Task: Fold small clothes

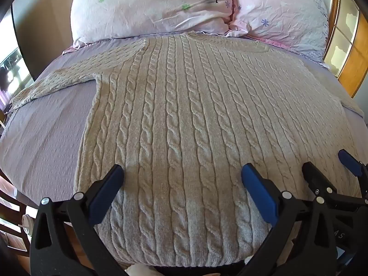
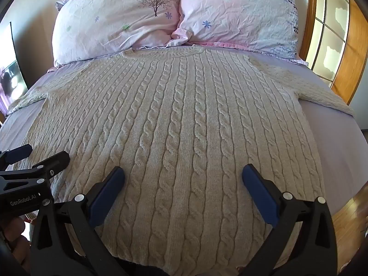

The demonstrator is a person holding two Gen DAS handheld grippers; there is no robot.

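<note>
Lavender sheet (image 1: 46, 142) stretched over the bed, 2 pink floral pillows (image 2: 119, 23) propped against the headboard end, and a wooden-framed door with frosted panes (image 2: 331, 46) off on my right side. Spread flat across the sheet is the cream cable-knit sweater (image 1: 184, 119), neckline up by the pillows, hem toward me, both sleeves angled outward; in the left wrist view the left sleeve (image 1: 59, 80) runs toward the bed's edge, and in the right wrist view the right sleeve (image 2: 322, 94) does the same on the other side. My left gripper (image 1: 182, 174) hovers over the lower part of the knit, its blue-padded fingers (image 1: 257, 195) spread wide with nothing between them but sweater below; I can't tell whether the tips touch the fabric. My right gripper (image 2: 183, 174) sits just beside it, jaws equally wide apart, also over the hem area. Each one shows up in the other's camera: the right one at the right edge of the left view, the left one at the left edge of the right view, where white lettering on the black body reads "GenRobot.AI" (image 2: 23, 202). In the left view I catch only partial letters on the right unit, something like "A S", too cut off to read properly.
</note>
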